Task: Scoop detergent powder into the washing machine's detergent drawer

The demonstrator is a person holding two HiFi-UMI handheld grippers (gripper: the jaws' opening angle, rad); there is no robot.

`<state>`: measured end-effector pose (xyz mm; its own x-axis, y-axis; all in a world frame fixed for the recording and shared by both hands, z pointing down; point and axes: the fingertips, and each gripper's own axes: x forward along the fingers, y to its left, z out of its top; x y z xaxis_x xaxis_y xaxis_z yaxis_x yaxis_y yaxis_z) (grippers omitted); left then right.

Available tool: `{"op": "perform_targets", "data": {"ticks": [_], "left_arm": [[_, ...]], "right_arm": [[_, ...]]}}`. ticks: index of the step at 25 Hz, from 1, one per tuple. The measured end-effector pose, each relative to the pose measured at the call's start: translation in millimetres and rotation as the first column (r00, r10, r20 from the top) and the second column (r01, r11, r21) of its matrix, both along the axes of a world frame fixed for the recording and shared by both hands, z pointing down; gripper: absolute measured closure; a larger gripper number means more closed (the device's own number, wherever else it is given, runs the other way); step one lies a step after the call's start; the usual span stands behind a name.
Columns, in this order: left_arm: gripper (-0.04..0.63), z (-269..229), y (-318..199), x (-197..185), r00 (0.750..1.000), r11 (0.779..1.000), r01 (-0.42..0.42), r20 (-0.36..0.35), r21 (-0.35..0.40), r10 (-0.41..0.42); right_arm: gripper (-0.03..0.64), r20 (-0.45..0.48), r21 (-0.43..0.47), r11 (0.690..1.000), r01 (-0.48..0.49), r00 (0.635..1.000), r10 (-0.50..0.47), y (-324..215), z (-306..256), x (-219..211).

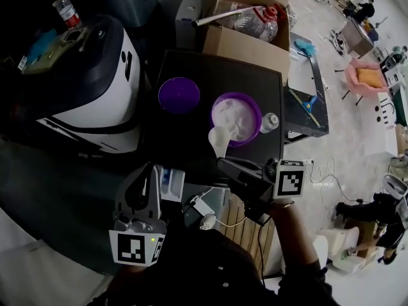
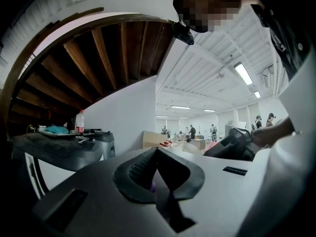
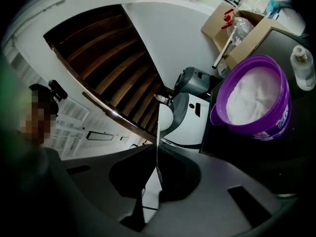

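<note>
A purple tub (image 1: 236, 116) of white detergent powder stands open on the black table (image 1: 255, 81); it also shows in the right gripper view (image 3: 254, 100). My right gripper (image 1: 221, 162) is shut on the handle of a white scoop (image 1: 218, 139), whose bowl sits just outside the tub's near left rim. In the right gripper view the scoop (image 3: 165, 116) stands edge-on between the jaws (image 3: 156, 154). My left gripper (image 1: 152, 171) is lower left, jaws shut (image 2: 155, 154), beside a white and blue drawer-like tray (image 1: 172, 183). The washing machine (image 1: 95, 88) stands at the left.
The tub's purple lid (image 1: 179, 94) lies on the table left of the tub. A small clear bottle (image 1: 269, 122) stands at the tub's right. Cardboard boxes (image 1: 248, 24) sit behind the table. A plastic bottle (image 1: 66, 9) stands on top of the washing machine.
</note>
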<state>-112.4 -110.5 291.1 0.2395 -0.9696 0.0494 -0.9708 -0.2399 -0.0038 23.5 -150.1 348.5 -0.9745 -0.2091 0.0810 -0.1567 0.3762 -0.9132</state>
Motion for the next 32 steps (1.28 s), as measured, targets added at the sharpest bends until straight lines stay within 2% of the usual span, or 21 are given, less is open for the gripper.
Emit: {"op": "perform_targets", "data": {"ticks": [9,19,22,27,29,32], "left_arm": [[0.58,4,38,-57,0.987,0.987,0.159,0.021,-0.008,-0.159],[0.58,27,73,-92,0.968,0.967,0.249,0.005,-0.046,-0.249],[0.58,41,81,-97,0.963,0.958,0.266,-0.023,-0.11,-0.27],[0.58,62,88,-102,0.96,0.952,0.267,-0.046,-0.151,-0.277],[0.58,72,90,-104,0.959,0.949,0.266,-0.053,-0.169,-0.278],[0.58,89,92,-104,0.959,0.945,0.259,-0.068,-0.198,-0.276]], "right_arm": [[0.584,-0.084,-0.003,0.992,0.122,0.989,-0.122,34,35,-61],[0.583,-0.202,-0.037,0.966,0.257,0.944,-0.259,63,88,-117],[0.584,-0.271,-0.029,0.956,0.292,0.918,-0.289,69,111,-129],[0.584,-0.386,-0.037,0.932,0.36,0.855,-0.345,83,161,-142],[0.583,-0.438,-0.037,0.922,0.386,0.823,-0.362,86,181,-145],[0.584,-0.528,-0.022,0.896,0.444,0.756,-0.387,90,210,-146]]}}
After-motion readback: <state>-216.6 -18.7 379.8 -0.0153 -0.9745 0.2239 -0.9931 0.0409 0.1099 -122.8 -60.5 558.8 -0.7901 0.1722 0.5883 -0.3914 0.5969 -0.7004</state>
